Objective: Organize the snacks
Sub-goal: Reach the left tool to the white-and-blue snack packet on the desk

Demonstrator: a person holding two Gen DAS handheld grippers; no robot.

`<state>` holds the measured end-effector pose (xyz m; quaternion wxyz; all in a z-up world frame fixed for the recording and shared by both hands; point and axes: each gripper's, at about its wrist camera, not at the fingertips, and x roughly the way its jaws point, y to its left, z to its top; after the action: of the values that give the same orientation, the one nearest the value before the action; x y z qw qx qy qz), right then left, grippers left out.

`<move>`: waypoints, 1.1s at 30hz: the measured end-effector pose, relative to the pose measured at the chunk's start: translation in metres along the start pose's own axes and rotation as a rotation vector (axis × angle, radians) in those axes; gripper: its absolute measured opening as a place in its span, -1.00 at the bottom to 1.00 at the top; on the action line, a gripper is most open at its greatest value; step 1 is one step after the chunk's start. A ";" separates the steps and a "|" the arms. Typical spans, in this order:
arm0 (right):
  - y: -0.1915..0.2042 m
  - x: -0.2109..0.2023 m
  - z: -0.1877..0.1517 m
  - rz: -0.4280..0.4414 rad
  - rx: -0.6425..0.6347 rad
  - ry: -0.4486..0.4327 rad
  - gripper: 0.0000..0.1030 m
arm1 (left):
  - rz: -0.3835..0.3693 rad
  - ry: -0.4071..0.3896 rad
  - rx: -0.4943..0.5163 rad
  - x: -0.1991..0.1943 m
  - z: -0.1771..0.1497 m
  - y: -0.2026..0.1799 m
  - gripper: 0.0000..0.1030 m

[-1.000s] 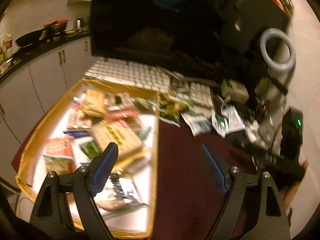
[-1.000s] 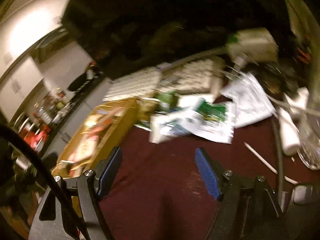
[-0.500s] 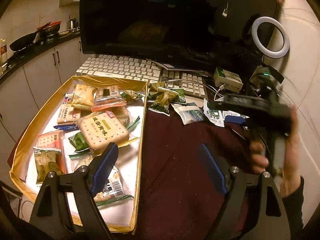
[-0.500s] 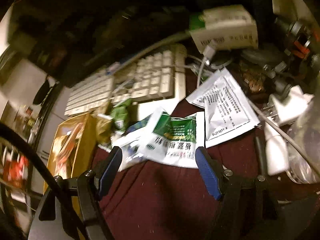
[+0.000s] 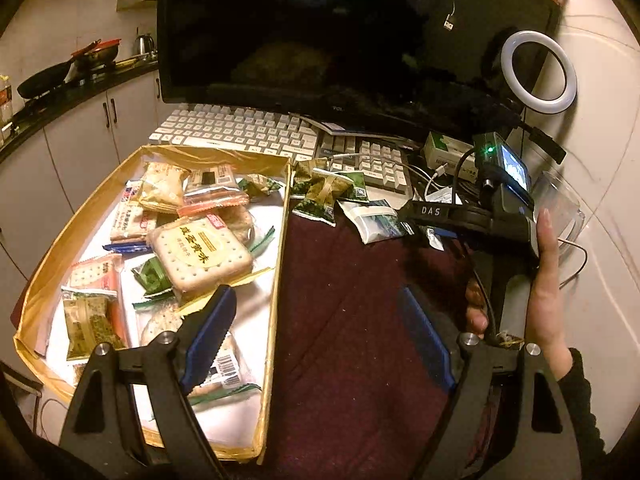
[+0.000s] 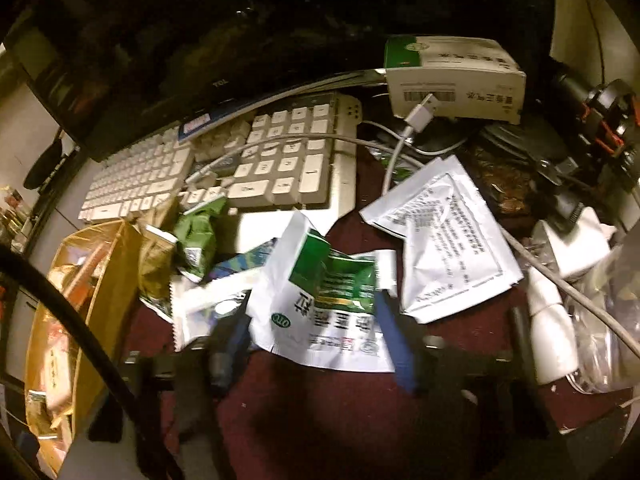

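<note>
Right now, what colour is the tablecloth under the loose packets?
Dark maroon tablecloth, seen best in the left wrist view.

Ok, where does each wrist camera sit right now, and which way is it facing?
Left wrist: sits on the left gripper, which is open, facing forward and down over the gold box and maroon cloth toward the monitor; the person's right hand shows at right.
Right wrist: sits on the right gripper, facing down at the packets before the keyboard; its jaws have just been closing on a green-and-white sachet, which buckles between them.
Shared: the keyboard, gold box and loose green packets.
</note>
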<state>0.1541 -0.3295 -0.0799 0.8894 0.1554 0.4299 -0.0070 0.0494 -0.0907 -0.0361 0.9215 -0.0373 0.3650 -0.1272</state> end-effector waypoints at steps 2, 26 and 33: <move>-0.018 -0.005 -0.001 0.067 0.064 0.007 -0.53 | -0.002 0.001 0.005 -0.001 0.000 -0.002 0.63; -0.028 -0.023 0.003 0.235 0.137 -0.072 -0.55 | -0.006 0.332 -0.022 0.145 0.091 -0.034 0.63; -0.032 -0.020 0.002 0.248 0.157 -0.043 -0.55 | 0.118 0.362 -0.061 0.185 0.098 -0.031 0.31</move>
<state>0.1382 -0.3632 -0.0726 0.8775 0.2762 0.3865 0.0661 0.2400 -0.1712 -0.0822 0.8452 -0.0204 0.5299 -0.0662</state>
